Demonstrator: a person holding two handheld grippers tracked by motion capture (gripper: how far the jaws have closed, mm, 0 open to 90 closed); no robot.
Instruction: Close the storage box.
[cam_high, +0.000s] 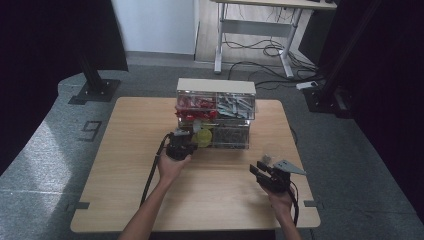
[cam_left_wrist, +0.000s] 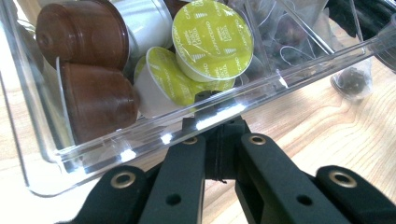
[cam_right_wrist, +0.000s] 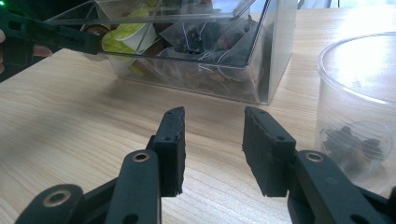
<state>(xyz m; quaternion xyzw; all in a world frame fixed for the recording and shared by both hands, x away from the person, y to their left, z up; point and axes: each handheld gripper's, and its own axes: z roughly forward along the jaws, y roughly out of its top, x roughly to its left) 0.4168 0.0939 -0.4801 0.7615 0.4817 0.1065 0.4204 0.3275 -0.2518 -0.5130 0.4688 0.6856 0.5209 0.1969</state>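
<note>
Right gripper (cam_right_wrist: 212, 151): I am holding it low over the near right part of the table (cam_high: 125, 200), with its jaws standing partly apart and nothing between the pads; bare wood is showing through the gap.

Clear cup (cam_right_wrist: 359, 107): it is standing on the table just to the right of my right gripper in the right gripper view, upright, with a small dark thing lying at its bottom.

Left gripper (cam_left_wrist: 219, 140): I am keeping it pressed up to the front edge of the drawer, jaws closed together on the drawer's clear front lip, as far as the left gripper view is letting me tell. In the high view it (cam_high: 181, 148) is sitting at the lower left of the organiser.

Drawer (cam_left_wrist: 116, 144): this clear plastic drawer is sticking out toward me from the bottom left of the organiser, tilted in the left gripper view.

Capsules: brown ones (cam_left_wrist: 93, 98) are lying at the left of the drawer, yellow-green lidded ones (cam_left_wrist: 212, 39) at the middle, touching each other.

Tea bags (cam_left_wrist: 289, 32): clear sachets are filling the compartment beside the capsules.

Organiser (cam_high: 216, 112): it is standing at the far middle of the table, with red items in the upper left compartment and grey ones in the upper right.
</note>
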